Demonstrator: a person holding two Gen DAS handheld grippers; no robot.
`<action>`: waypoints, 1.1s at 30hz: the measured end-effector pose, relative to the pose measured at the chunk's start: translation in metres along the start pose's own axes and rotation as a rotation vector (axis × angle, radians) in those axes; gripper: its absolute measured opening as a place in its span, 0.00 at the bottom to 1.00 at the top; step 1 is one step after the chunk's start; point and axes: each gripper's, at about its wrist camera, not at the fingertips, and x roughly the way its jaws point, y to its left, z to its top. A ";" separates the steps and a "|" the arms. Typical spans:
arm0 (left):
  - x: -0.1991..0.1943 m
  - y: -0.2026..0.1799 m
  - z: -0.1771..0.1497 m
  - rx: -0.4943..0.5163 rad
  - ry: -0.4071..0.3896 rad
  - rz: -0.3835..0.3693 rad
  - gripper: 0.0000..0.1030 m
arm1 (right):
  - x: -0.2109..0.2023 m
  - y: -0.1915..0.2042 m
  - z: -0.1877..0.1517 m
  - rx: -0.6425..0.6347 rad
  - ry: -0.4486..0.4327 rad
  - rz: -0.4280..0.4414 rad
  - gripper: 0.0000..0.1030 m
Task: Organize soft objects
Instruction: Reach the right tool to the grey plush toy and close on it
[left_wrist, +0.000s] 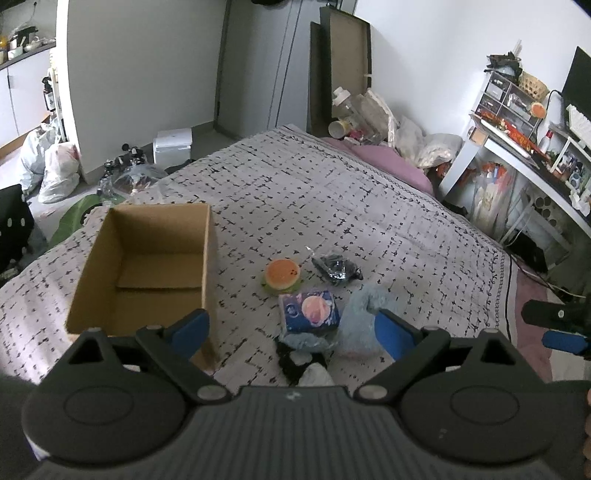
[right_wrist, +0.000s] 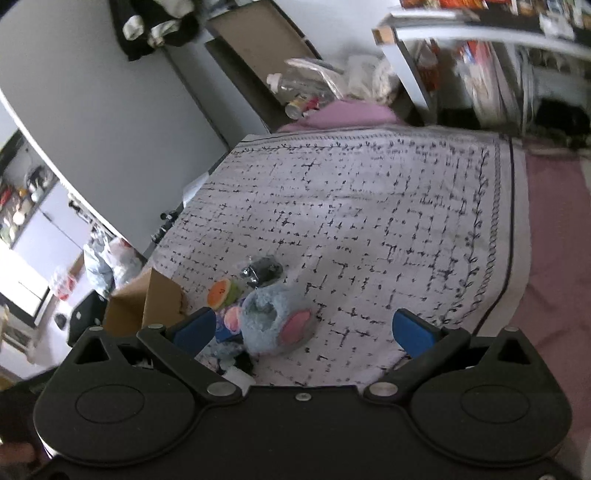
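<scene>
An open, empty cardboard box (left_wrist: 147, 258) sits on the patterned bedspread (left_wrist: 332, 206) at the left. To its right lie a burger-shaped squishy (left_wrist: 282, 276), a black item in clear wrap (left_wrist: 337, 270), a blue printed packet (left_wrist: 310, 309), a fluffy blue plush (left_wrist: 360, 325) and a black-and-white soft item (left_wrist: 303, 363). My left gripper (left_wrist: 291, 330) is open above the packet and holds nothing. My right gripper (right_wrist: 303, 328) is open above the blue plush (right_wrist: 277, 321), which has a pink patch. The burger (right_wrist: 221, 292) and the box (right_wrist: 147, 299) show at its left.
A pink pillow (left_wrist: 384, 158) and bags with bottles lie at the bed's far end. A white desk with shelves (left_wrist: 517, 147) stands on the right. Bags and clutter (left_wrist: 55, 166) cover the floor on the left. The right gripper shows in the left wrist view (left_wrist: 561, 328).
</scene>
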 end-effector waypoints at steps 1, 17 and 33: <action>0.005 -0.001 0.002 -0.006 0.006 0.000 0.93 | 0.004 -0.001 0.002 0.010 0.003 -0.006 1.00; 0.097 -0.018 0.009 -0.121 0.194 -0.098 0.58 | 0.088 -0.022 0.005 0.279 0.114 -0.025 0.83; 0.174 -0.025 0.006 -0.179 0.342 -0.188 0.41 | 0.159 -0.030 -0.001 0.429 0.318 0.045 0.56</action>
